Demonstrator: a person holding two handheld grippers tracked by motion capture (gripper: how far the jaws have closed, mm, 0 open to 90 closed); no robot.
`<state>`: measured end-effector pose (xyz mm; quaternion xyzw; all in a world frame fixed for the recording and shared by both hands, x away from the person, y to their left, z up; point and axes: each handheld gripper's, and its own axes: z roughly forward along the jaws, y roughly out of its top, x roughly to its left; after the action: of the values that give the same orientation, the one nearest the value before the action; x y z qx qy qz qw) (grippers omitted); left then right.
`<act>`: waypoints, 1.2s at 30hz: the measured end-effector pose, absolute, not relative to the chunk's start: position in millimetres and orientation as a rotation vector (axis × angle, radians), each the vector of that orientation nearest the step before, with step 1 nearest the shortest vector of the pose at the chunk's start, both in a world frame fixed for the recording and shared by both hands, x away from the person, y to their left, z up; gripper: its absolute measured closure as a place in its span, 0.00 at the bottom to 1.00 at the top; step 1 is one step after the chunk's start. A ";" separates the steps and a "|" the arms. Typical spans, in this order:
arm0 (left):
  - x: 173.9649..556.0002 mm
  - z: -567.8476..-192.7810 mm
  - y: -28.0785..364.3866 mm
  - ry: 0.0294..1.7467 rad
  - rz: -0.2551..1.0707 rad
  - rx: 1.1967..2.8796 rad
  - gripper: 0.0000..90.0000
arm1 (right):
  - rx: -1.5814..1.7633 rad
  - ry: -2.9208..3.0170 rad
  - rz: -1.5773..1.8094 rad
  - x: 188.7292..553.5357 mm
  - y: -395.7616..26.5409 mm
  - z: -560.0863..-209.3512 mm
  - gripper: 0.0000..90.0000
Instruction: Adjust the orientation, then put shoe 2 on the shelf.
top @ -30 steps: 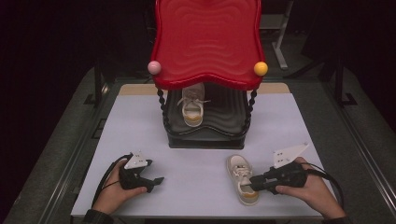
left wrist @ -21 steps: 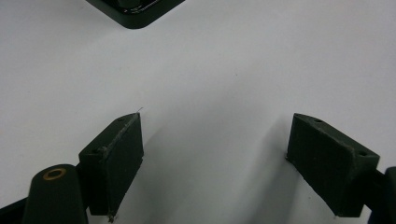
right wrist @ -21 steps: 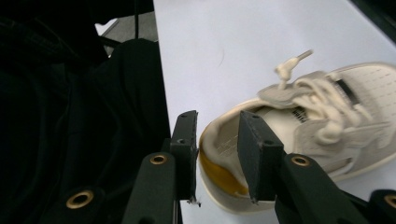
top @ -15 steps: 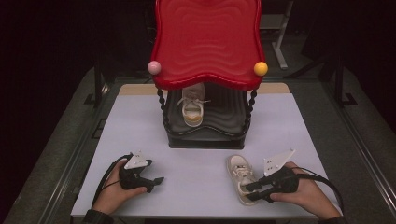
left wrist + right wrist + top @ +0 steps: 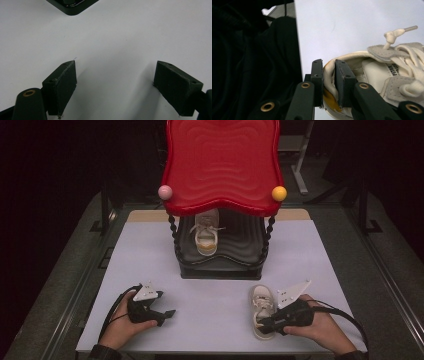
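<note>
A cream lace-up shoe [image 5: 261, 307] lies on the white table [image 5: 310, 260] near the front edge, toe pointing away from me. My right gripper [image 5: 262, 324] is at its heel. In the right gripper view the jaws [image 5: 329, 65] pinch the heel wall of the shoe [image 5: 387, 75], one pad inside and one outside; they have just been closing on it. A matching shoe [image 5: 206, 234] sits on the black lower shelf [image 5: 240, 250] of a red-topped stand [image 5: 222, 165]. My left gripper [image 5: 169, 314] rests at the front left, open [image 5: 116, 75] with bare table between its pads.
The stand rises at the table's middle back, with a pink ball [image 5: 165, 192] and an orange ball [image 5: 279, 193] at its front corners. A corner of its black base [image 5: 72, 6] shows ahead of the left gripper. The table's front edge runs just behind both hands.
My right hand has shifted slightly toward the front edge, and its jaws have come together on the shoe's heel. The left hand and both shoes stay where they were.
</note>
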<state>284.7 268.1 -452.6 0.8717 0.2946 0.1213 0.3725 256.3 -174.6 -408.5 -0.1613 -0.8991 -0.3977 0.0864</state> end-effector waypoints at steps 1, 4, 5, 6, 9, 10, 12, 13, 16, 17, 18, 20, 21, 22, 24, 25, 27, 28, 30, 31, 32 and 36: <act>284.8 -452.6 268.1 0.755 0.311 2.234 0.20 | -0.493 -2.682 -1.198 258.1 -174.4 -409.2 0.87; 284.8 -452.6 268.1 0.755 0.310 2.234 0.20 | -0.543 -2.698 -1.224 263.8 -172.2 -409.4 0.88; 284.8 -452.6 268.1 0.756 0.310 2.234 0.20 | -0.552 -2.692 -1.224 264.7 -171.8 -409.3 0.88; 284.8 -452.6 268.2 0.755 0.310 2.235 0.20 | -0.549 -2.705 -1.225 265.8 -171.3 -408.8 0.88; 284.8 -452.6 268.1 0.755 0.310 2.234 0.20 | -0.552 -2.736 -1.218 262.3 -167.8 -403.3 0.88; 284.8 -452.6 268.2 0.755 0.310 2.235 0.20 | -0.551 -2.733 -1.221 261.0 -166.8 -400.9 0.88; 284.7 -452.6 268.1 0.755 0.311 2.234 0.20 | -0.530 -2.729 -1.243 259.3 -166.0 -396.9 0.88; 284.7 -452.6 268.1 0.755 0.311 2.234 0.20 | -0.537 -2.727 -1.243 257.8 -165.1 -394.7 0.88; 284.6 -452.6 268.0 0.754 0.312 2.235 0.20 | -0.534 -2.739 -1.249 256.3 -163.0 -389.7 0.88; 284.6 -452.5 268.0 0.753 0.312 2.236 0.20 | -0.520 -2.740 -1.253 256.2 -162.1 -388.0 0.88; 284.6 -452.6 268.1 0.753 0.312 2.236 0.20 | -0.514 -2.736 -1.258 255.3 -160.9 -385.3 0.88; 284.5 -452.5 268.0 0.754 0.312 2.236 0.20 | -0.503 -2.728 -1.271 254.2 -159.1 -380.2 0.88; 284.6 -452.6 268.0 0.753 0.312 2.236 0.20 | -0.488 -2.734 -1.275 253.4 -157.2 -375.9 0.88; 284.6 -452.6 268.1 0.754 0.311 2.236 0.20 | -0.483 -2.737 -1.274 252.8 -156.0 -373.0 0.88; 284.6 -452.5 268.1 0.754 0.311 2.236 0.20 | -0.469 -2.727 -1.289 251.9 -153.0 -364.7 0.88; 284.6 -452.6 268.1 0.754 0.312 2.235 0.20 | -0.462 -2.725 -1.289 251.5 -151.4 -360.6 0.88; 284.5 -452.6 268.1 0.754 0.312 2.235 0.20 | -0.443 -2.732 -1.295 251.6 -148.9 -353.7 0.88; 284.5 -452.6 268.1 0.754 0.312 2.235 0.20 | -0.429 -2.737 -1.293 251.7 -147.2 -349.0 0.88; 284.5 -452.6 268.0 0.754 0.312 2.235 0.20 | -0.421 -2.745 -1.293 251.2 -144.9 -342.4 0.88; 284.5 -452.6 268.0 0.753 0.312 2.236 0.20 | -0.400 -2.756 -1.296 251.8 -143.0 -338.1 0.88; 284.6 -452.6 268.0 0.754 0.312 2.236 0.20 | -0.399 -2.760 -1.298 251.9 -141.5 -334.5 0.88; 284.6 -452.5 268.0 0.754 0.312 2.236 0.20 | -0.375 -2.775 -1.311 255.1 -136.6 -320.9 0.88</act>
<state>284.6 268.0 -452.5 0.8721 0.2940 0.1216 0.3717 255.1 -136.6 -320.9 -0.1213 -0.8972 -0.4240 0.0246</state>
